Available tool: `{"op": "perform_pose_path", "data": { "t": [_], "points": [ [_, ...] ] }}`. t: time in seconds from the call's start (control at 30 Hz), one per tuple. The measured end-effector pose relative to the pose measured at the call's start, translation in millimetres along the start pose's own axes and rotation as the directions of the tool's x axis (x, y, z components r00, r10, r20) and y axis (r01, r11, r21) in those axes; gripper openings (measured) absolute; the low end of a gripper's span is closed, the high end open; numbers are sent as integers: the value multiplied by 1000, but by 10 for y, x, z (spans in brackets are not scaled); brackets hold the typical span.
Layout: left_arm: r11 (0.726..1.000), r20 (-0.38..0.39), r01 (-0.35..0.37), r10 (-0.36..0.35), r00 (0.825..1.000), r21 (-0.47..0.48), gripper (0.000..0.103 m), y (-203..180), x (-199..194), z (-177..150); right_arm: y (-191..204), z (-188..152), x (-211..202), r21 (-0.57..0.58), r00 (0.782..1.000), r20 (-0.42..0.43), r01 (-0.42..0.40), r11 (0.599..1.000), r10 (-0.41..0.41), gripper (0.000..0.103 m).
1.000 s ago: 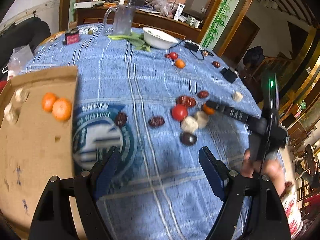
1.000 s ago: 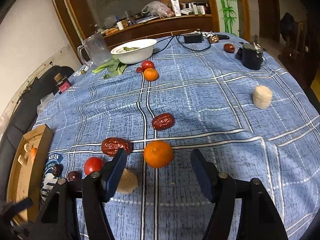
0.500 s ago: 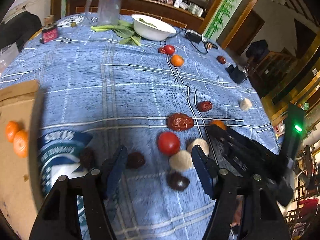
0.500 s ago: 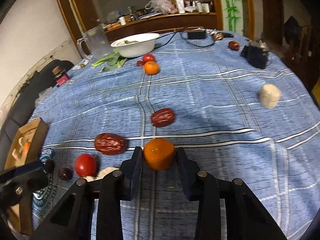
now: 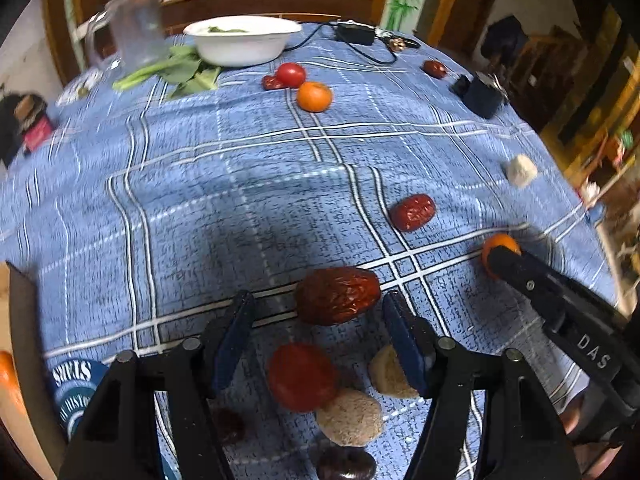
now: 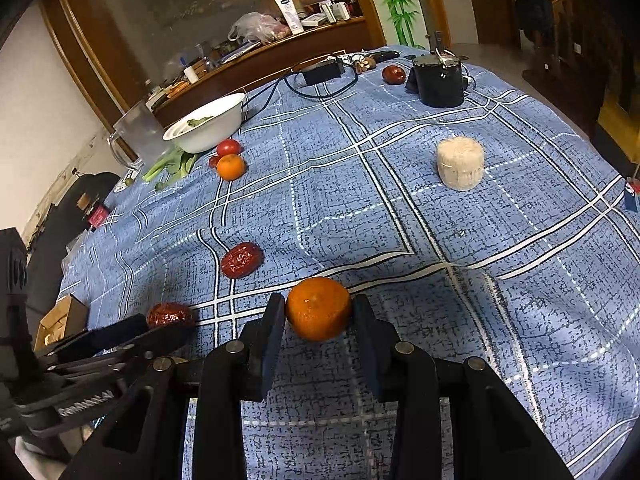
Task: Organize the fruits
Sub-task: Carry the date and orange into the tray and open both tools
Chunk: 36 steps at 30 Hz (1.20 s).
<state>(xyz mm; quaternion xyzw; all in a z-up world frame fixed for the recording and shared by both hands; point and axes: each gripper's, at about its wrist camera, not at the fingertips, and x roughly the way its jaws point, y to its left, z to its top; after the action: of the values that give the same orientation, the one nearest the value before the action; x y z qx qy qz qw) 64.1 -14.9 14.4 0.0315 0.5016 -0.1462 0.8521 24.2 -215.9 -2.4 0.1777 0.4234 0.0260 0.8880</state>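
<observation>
Blue plaid tablecloth (image 6: 400,208) | right tool (image 6: 318,316) pinching tangerine (image 6: 318,307) | left tool (image 5: 316,320) spread, closing, straddling date (image 5: 338,294)

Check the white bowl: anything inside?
White bowl holds some green leaves showing above the rim; its near wall hides the bottom, so anything lower can't be seen.
</observation>
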Motion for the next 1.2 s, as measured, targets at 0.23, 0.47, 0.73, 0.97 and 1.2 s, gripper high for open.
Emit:
{"op": "perform_pose_path", "data": {
  "t": [0.23, 0.47, 0.73, 0.97, 1.2],
  "points": [
    [998, 38, -48, 47, 998, 29, 41, -47, -120, -82, 72, -9, -31, -40, 1000, 23, 11, 999, -10, 37],
    [999, 148, 21, -15, 989, -35, 41, 110, -697, -254, 120, -8, -113, -58, 997, 70, -21, 998, 25, 37],
    [985, 212, 21, 16, 977, -171, 41, 876, -1305, -811, 272, -177, -355, -99, 990, 142, 6, 995, 9, 37],
    [933, 179, -97, 167, 970, -347, 42, 1921, -1649, -1196, 883, -367, -652, -202, 988, 88, -110, 973, 130, 37],
    [881, 126, -178, 256, 958, -439, 42, 2608, -1797, -1438, 1943, -450, -733, -339, 956, -44, -288, 896, 290, 38]
  ]
}}
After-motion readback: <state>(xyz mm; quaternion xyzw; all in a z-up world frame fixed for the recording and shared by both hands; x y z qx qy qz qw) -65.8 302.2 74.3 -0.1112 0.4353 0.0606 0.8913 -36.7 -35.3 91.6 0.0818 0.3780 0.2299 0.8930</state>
